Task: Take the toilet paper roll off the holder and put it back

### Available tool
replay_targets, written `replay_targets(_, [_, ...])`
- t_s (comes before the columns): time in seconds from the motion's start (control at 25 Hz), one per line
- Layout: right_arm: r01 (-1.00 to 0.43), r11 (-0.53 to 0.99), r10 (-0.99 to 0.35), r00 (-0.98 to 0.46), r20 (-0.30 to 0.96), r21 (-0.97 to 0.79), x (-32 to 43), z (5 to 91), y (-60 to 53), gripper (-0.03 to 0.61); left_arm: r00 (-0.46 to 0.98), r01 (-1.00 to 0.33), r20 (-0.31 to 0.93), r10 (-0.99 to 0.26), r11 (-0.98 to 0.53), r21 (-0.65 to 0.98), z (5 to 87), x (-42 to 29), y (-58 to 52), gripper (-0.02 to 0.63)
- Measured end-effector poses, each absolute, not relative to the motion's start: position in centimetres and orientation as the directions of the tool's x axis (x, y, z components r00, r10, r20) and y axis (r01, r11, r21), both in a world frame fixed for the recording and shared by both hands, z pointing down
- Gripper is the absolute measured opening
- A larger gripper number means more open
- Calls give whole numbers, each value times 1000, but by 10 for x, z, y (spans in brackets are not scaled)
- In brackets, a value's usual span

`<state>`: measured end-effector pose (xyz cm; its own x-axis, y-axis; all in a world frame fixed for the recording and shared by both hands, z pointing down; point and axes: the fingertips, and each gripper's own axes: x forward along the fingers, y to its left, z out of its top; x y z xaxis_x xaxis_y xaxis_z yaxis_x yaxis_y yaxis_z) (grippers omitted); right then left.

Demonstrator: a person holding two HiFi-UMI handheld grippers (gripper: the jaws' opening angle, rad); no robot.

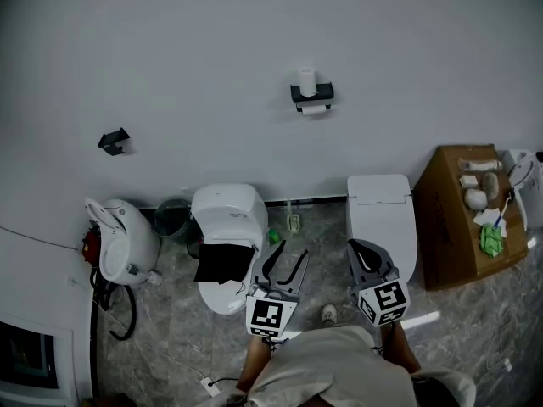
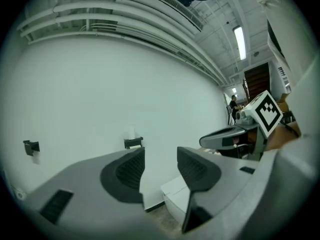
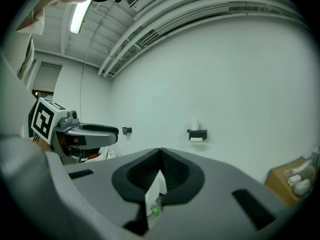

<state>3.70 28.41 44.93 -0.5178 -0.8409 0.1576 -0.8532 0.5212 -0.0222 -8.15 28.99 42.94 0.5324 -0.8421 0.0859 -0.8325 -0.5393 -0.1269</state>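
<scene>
On the far left of the head view a small black bracket juts from the wall. Below it a rounded white appliance stands on the marble floor beside a dark bucket. Next comes a white toilet, then a second toilet, and a cardboard box at the right.

The toilet paper roll is small, white and cylindrical. It stands upright on top of the black holder, high on the wall between the two toilets and well apart from both claws. A white strip shows just under the holder, possibly a second roll or a hanging sheet.

The left claw has its jaws apart with only bare wall showing in the gap. The right claw has its jaws closed tip to tip and holds nothing.

The only markings that can be made out are the black-and-white square patterns on the marker cubes. A small mark on the first toilet's lid is too small to read.

The left gripper view alone shows ceiling pipes, a strip light and a distant doorway. There the roll is a faint pale shape above the holder. The right gripper view shows the holder more clearly, and the left claw's marker cube at its left edge. Only the head view shows the floor and the person's pale sleeves.
</scene>
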Motion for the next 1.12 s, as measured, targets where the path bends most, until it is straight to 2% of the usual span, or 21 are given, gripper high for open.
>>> replay_targets(0.72, [-814, 578, -802, -580, 145, -60, 75, 456, 202, -3, 459, -867, 133, -878, -476, -148, 436, -44, 221, 210])
replay_targets(1.12, [-815, 575, -802, -578, 151, -66, 82, 461, 182, -3, 465, -866, 104, -879, -476, -152, 431, -35, 194, 210])
